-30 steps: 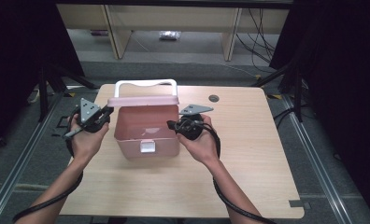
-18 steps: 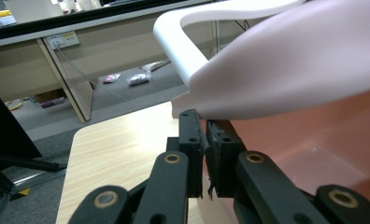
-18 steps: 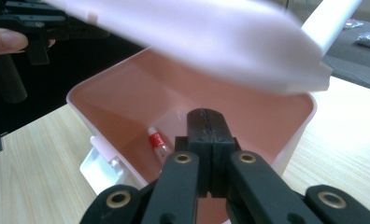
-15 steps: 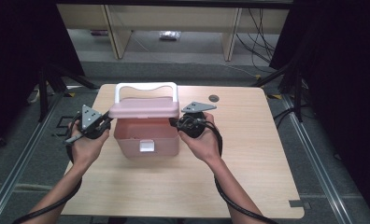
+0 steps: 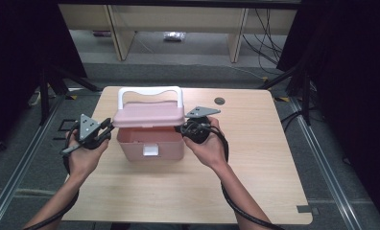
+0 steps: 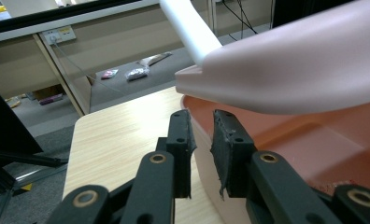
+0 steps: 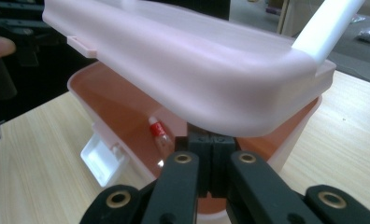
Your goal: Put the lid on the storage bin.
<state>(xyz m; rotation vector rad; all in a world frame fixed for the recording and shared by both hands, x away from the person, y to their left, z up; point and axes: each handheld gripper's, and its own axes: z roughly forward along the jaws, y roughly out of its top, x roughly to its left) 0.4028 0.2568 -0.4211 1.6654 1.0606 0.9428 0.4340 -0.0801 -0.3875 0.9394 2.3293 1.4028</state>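
Observation:
A pink box (image 5: 166,146) stands on the wooden table (image 5: 255,158). Its pink lid (image 5: 149,115), with a white handle (image 5: 149,91), hangs tilted just above the rim, leaving a gap at the front. My left gripper (image 5: 109,129) is at the box's left wall. In the left gripper view its jaws (image 6: 202,135) have just been opening. They straddle the wall's rim with a gap and do not press on it. My right gripper (image 5: 181,128) is at the right side. In the right gripper view it (image 7: 211,140) is shut, its tips under the lid's edge. A small red-capped vial (image 7: 159,133) lies inside the box.
A white latch (image 5: 150,151) hangs on the box's front wall. A round cable hole (image 5: 219,100) sits in the table's far right part. Beyond the table's far edge are shelving legs and cables on the floor.
The lid has swung down from standing open at the back to nearly level over the box. My left gripper has shifted slightly at the left wall. The right gripper has stayed put.

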